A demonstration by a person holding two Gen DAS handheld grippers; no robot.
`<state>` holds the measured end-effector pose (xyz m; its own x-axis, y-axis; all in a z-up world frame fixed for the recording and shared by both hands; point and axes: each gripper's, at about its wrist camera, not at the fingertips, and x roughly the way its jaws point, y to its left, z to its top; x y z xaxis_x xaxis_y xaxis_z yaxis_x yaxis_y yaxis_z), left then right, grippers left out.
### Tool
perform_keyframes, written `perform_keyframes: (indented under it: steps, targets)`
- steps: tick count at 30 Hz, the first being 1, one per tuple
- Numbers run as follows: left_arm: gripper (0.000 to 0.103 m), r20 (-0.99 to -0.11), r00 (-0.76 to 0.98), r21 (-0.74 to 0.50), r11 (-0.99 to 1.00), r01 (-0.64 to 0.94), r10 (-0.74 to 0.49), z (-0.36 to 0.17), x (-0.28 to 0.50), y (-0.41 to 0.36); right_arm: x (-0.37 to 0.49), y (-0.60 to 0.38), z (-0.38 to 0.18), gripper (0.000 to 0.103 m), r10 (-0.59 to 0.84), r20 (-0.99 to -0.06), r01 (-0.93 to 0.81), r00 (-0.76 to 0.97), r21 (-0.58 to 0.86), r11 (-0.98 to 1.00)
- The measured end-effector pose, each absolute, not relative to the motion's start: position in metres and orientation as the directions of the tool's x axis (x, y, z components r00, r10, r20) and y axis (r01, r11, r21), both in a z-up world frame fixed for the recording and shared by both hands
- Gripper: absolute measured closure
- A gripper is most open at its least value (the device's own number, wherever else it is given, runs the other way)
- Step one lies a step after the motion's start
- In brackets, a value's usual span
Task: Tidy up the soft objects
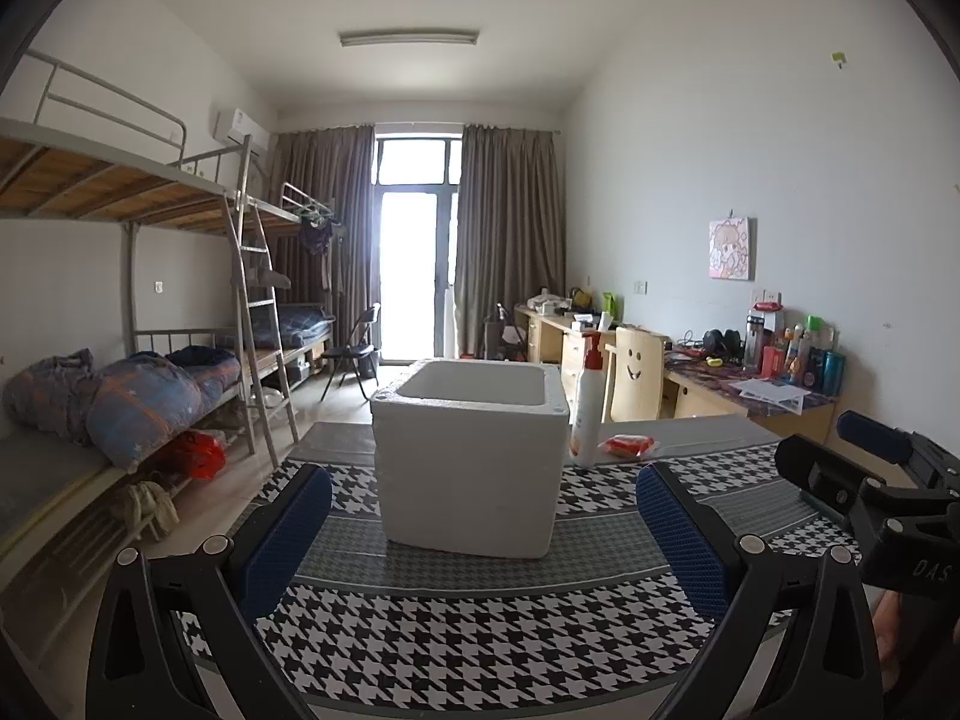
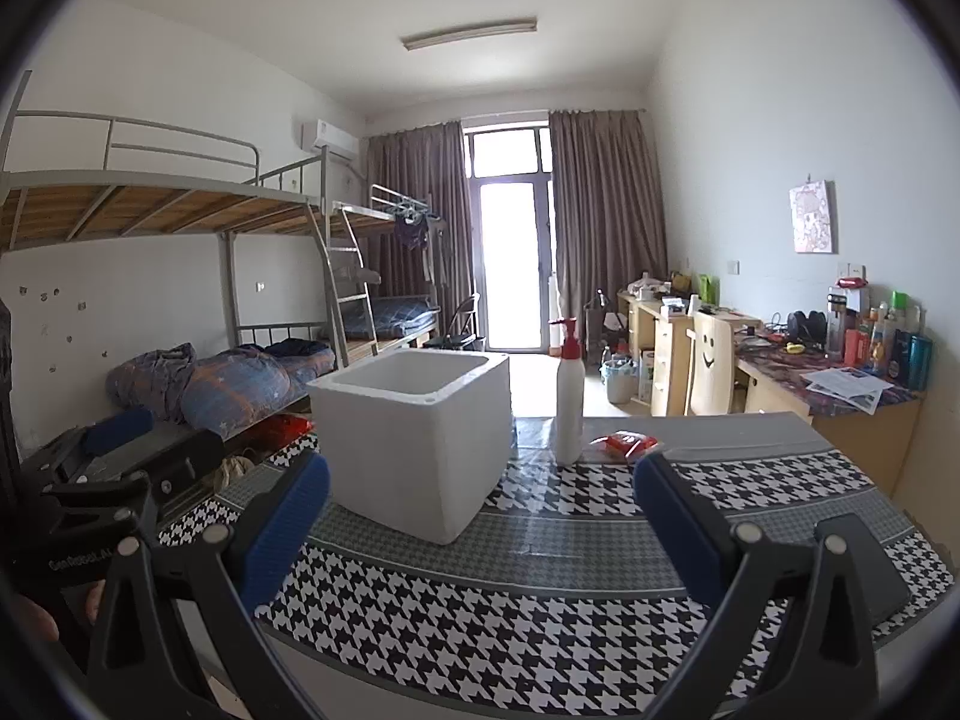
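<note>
A white foam box (image 1: pixel 471 450) (image 2: pixel 414 432), open at the top, stands on the houndstooth tablecloth (image 1: pixel 480 642) (image 2: pixel 540 600). Right of it are a white pump bottle with a red top (image 1: pixel 587 405) (image 2: pixel 569 396) and a small red soft packet (image 1: pixel 627 445) (image 2: pixel 624 444) lying flat. My left gripper (image 1: pixel 483 534) is open in front of the box with nothing between its blue pads. My right gripper (image 2: pixel 480 525) is also open and empty, near the box's front right corner. Each gripper shows at the edge of the other's view.
Bunk beds with bundled bedding (image 1: pixel 138 402) line the left wall. Desks with bottles and papers (image 1: pixel 792 372), and a wooden chair (image 1: pixel 639 381) stand along the right wall. A curtained glass door (image 1: pixel 414 252) is at the far end.
</note>
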<state>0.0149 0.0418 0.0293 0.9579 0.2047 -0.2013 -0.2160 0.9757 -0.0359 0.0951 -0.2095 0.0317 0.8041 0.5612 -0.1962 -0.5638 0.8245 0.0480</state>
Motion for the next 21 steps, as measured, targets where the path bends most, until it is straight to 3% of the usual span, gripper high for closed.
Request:
perform_keyframes:
  steps: [21]
  targets:
    - [0.001,-0.215,0.956,-0.024,0.978,-0.209,0.2,0.0275,0.016,0.0428,0.1039,-0.2092,0.0305,0.0,0.55,-0.219,-0.553,0.806,0.055,0.831]
